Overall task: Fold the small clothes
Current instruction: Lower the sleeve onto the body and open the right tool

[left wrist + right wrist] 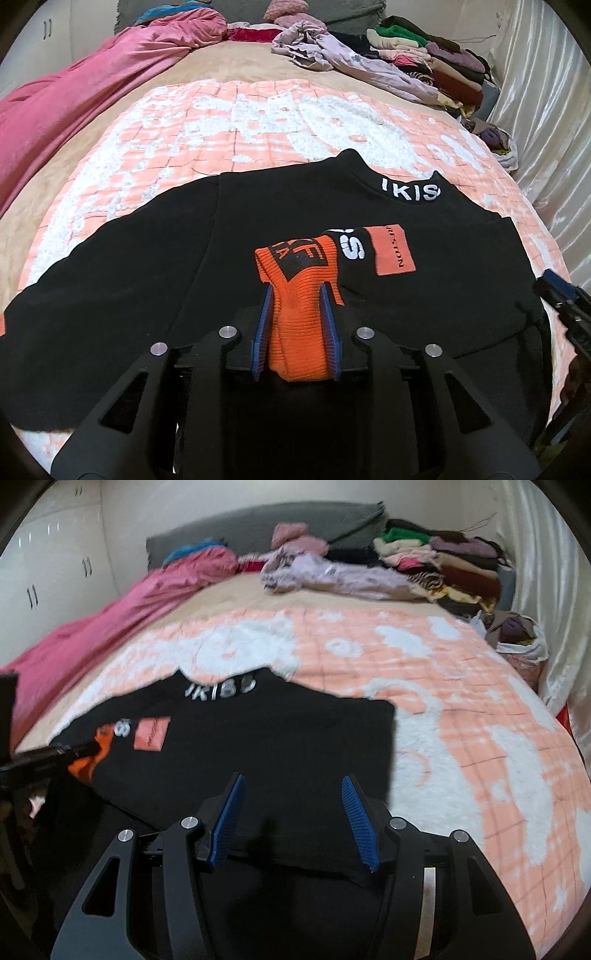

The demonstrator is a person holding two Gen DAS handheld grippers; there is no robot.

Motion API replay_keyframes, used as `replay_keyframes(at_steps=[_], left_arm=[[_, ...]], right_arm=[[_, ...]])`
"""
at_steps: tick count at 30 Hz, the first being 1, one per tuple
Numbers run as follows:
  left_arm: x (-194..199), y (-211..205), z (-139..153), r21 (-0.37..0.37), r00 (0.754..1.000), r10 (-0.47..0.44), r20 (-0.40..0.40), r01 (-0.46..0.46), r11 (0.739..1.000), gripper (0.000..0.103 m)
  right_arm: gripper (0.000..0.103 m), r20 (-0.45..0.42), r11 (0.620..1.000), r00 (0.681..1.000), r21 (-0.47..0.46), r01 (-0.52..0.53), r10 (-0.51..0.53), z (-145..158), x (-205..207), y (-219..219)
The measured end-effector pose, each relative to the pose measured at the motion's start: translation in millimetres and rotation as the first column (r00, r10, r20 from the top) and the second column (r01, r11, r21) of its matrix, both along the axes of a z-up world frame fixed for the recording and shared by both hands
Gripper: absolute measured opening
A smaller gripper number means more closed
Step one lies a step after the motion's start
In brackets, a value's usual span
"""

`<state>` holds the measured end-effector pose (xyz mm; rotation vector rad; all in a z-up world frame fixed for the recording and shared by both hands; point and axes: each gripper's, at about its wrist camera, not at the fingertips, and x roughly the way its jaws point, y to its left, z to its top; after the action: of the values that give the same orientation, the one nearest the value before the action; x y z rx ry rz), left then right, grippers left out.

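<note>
Black sweater [258, 229] lies flat across my quilt [221, 118], long axis crosswise. My right gripper [291, 786] hangs wide and empty over its near hem — my left gripper [295, 291] pinches the orange cuff [295, 273], folded onto the chest.

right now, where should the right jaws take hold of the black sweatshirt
Grip the black sweatshirt at its near hem, right under the right gripper, coming from the near side. That edge lies flat and free on the quilt; the left gripper has the orange cuff.
</note>
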<state>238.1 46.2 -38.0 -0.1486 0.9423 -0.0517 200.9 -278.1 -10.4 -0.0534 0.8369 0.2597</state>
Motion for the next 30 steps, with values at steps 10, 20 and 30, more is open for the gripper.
replay_keyframes(at_steps=[10, 20, 30], left_arm=[[-22.4, 4.9, 27.4, 0.044, 0.995, 0.042, 0.088, -0.046, 0.998, 0.022], [-8.9, -42.1, -13.7, 0.056, 0.994, -0.104, -0.044, 0.106, 0.993, 0.038], [-24.6, -32.9, -3.9, 0.004, 0.996, -0.09, -0.001, 0.09, 0.996, 0.046]], right_arm=[[0.053, -0.106, 0.998, 0.994, -0.046, 0.036, -0.04, -36.8, 12.2, -9.1], [0.054, -0.102, 0.998, 0.994, -0.044, 0.041, -0.045, -36.1, 9.6, -9.7], [0.073, -0.071, 1.0, 0.997, -0.018, 0.015, -0.016, -15.8, -11.3, -5.8]])
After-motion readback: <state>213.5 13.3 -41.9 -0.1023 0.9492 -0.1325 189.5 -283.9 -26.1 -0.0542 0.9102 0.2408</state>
